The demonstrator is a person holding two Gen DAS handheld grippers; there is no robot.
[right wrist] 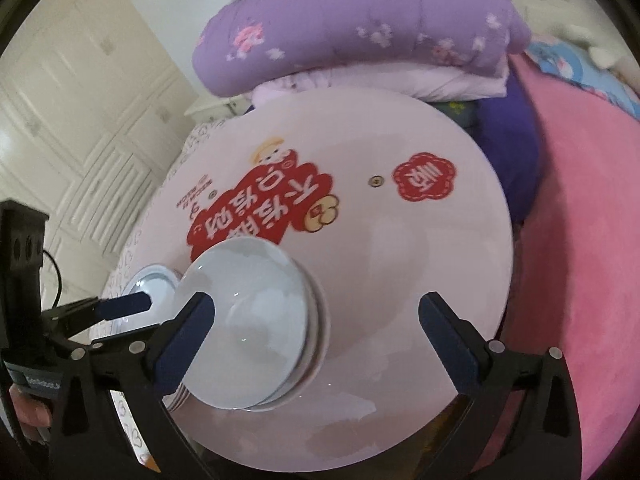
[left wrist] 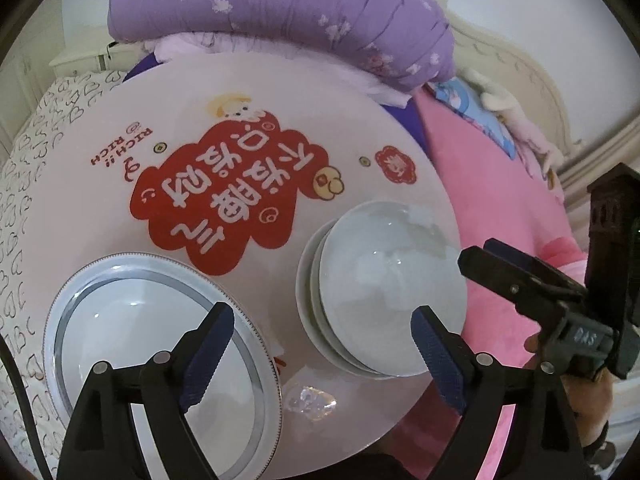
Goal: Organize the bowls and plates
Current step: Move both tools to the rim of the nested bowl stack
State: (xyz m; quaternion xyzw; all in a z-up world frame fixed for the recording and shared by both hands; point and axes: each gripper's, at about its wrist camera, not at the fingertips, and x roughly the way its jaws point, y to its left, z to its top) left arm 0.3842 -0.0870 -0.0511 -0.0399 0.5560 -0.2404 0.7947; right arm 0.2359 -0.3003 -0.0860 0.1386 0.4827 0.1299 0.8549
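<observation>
Plates (left wrist: 160,340) with a grey-banded rim are seen stacked at the left of the round tabletop (left wrist: 280,92), partly under the left gripper (left wrist: 320,350), whose jaws are spread wide with nothing held between them. Just to the right, nested white bowls (left wrist: 380,292) are set near the table's edge, apart from the plates. Farther right, the right gripper (right wrist: 316,340) is held with its jaws fully apart; the bowls (right wrist: 248,320) are overlapped by its left finger (right wrist: 184,340), but nothing is gripped. A pink blanket (right wrist: 580,240) is spread at the far right.
</observation>
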